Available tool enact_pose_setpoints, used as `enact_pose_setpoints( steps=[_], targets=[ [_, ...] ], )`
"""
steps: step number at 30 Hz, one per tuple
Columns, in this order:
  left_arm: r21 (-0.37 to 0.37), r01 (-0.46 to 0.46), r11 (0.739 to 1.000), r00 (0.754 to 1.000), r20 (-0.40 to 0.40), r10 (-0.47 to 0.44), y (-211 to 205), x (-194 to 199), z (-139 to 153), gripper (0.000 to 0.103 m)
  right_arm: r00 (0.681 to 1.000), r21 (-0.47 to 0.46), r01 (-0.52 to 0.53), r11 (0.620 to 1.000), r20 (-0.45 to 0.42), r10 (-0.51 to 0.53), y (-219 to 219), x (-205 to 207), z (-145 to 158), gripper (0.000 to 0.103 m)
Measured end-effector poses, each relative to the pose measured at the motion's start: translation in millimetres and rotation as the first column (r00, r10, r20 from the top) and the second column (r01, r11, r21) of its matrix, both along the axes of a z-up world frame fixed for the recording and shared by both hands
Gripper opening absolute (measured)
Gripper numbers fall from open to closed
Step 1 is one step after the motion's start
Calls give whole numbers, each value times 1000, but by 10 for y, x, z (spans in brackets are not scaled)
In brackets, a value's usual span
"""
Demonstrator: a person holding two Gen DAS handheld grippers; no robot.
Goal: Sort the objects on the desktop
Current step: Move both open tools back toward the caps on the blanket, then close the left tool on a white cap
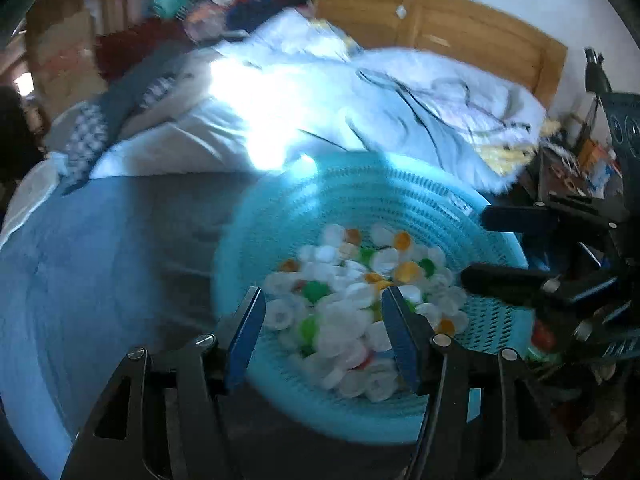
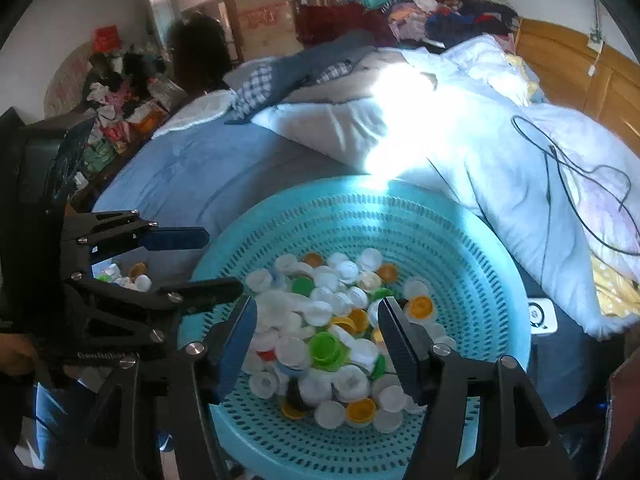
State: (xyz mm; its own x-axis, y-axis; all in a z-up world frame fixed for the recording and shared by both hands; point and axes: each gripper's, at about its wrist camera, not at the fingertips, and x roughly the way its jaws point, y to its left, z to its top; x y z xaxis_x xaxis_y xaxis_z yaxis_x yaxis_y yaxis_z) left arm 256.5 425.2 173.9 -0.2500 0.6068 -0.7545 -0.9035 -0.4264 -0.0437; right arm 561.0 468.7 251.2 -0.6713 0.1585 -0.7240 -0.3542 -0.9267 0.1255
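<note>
A turquoise perforated basket [image 2: 460,236] sits on the bed and holds a heap of bottle caps [image 2: 328,332], mostly white with some green, orange and red. It also shows in the left wrist view [image 1: 360,200], with the caps [image 1: 352,312] inside. My left gripper [image 1: 323,300] is open and empty above the caps. My right gripper [image 2: 318,310] is open and empty over the heap. The left gripper also shows in the right wrist view [image 2: 220,264], at the basket's left rim. The right gripper shows in the left wrist view [image 1: 476,246], at the basket's right rim.
A few loose caps [image 2: 128,276] lie left of the basket. A blue sheet [image 2: 192,172] covers the bed, with a white duvet [image 2: 500,152] and a black cable [image 2: 560,160] behind. A white device [image 2: 542,316] lies right of the basket. Clutter stands at the left [image 2: 120,96].
</note>
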Motion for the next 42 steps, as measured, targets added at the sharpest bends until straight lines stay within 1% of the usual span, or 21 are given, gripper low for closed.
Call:
enact_pose_setpoints(
  steps=[2, 5, 6, 7, 9, 11, 13, 15, 17, 21, 24, 26, 28, 29, 33, 35, 37, 38, 39, 40, 42],
  targets=[
    [48, -48, 998, 999, -19, 49, -378, -86, -36, 54, 999, 9, -25, 1000, -40, 26, -126, 0, 24, 68],
    [84, -176, 981, 984, -17, 178, -1137, -304, -216, 54, 994, 19, -75, 997, -76, 76, -377, -31, 0, 68],
    [84, -244, 966, 969, -11, 246, -1495, -404, -323, 54, 992, 19, -93, 995, -82, 94, -465, -52, -20, 68],
    [81, -280, 957, 959, -14, 282, -1675, -448, -382, 54, 990, 18, -113, 993, -84, 114, -541, -79, -42, 68],
    [64, -380, 923, 925, 6, 380, -2223, -601, -590, 54, 985, 15, -154, 988, -76, 154, -698, -151, -105, 68],
    [9, -481, 877, 877, 31, 480, -2654, -746, -841, 54, 981, 4, -184, 983, -61, 184, -822, -225, -191, 68],
    [-28, -525, 851, 849, 52, 526, -2944, -842, -1057, 54, 978, -9, -205, 979, -44, 204, -919, -291, -280, 68],
    [-51, -538, 841, 839, 58, 540, -3038, -883, -1210, 54, 975, -22, -220, 975, -30, 220, -1008, -353, -351, 68],
    [-39, -544, 838, 834, 80, 545, -3053, -943, -1319, 54, 972, -29, -235, 972, -17, 234, -1088, -408, -398, 68],
    [3, -536, 844, 842, 78, 534, -2950, -1056, -1440, 54, 966, -21, -259, 966, 11, 259, -1260, -467, -450, 68],
    [-10, -523, 852, 851, 59, 522, -2934, -1078, -1511, 53, 963, -18, -265, 964, 35, 266, -1322, -494, -496, 68],
    [-32, -514, 857, 855, 61, 515, -2906, -1103, -1596, 41, 965, -18, -259, 966, 45, 259, -1329, -510, -522, 68],
    [-32, -506, 862, 861, 40, 507, -2883, -1102, -1627, 35, 967, -25, -250, 968, 51, 251, -1322, -530, -544, 68],
    [-29, -504, 863, 862, 38, 505, -2883, -1109, -1625, 27, 968, -26, -246, 969, 53, 247, -1321, -544, -554, 68],
    [-28, -495, 868, 866, 62, 496, -2883, -1147, -1602, 26, 967, -33, -246, 969, 61, 247, -1384, -600, -591, 68],
    [-9, -479, 878, 874, 87, 478, -2867, -1089, -1433, 26, 964, -39, -257, 966, 65, 259, -1438, -625, -624, 68],
    [72, -404, 912, 915, 40, 402, -2823, -861, -1061, 27, 960, -43, -271, 962, 65, 273, -1476, -643, -638, 68],
    [37, -379, 925, 925, 17, 379, -2788, -827, -1073, 26, 957, -46, -280, 959, 63, 283, -1493, -650, -645, 68],
    [-109, -397, 911, 917, 0, 400, -2734, -894, -1276, 26, 955, -52, -287, 956, 61, 290, -1509, -658, -654, 68],
    [-198, -416, 888, 905, 2, 425, -2769, -951, -1458, 26, 953, -59, -293, 954, 57, 296, -1526, -672, -665, 68],
    [-167, -419, 892, 904, 15, 428, -2894, -887, -1427, 26, 950, -64, -305, 950, 51, 309, -1574, -702, -672, 67]
  ],
)
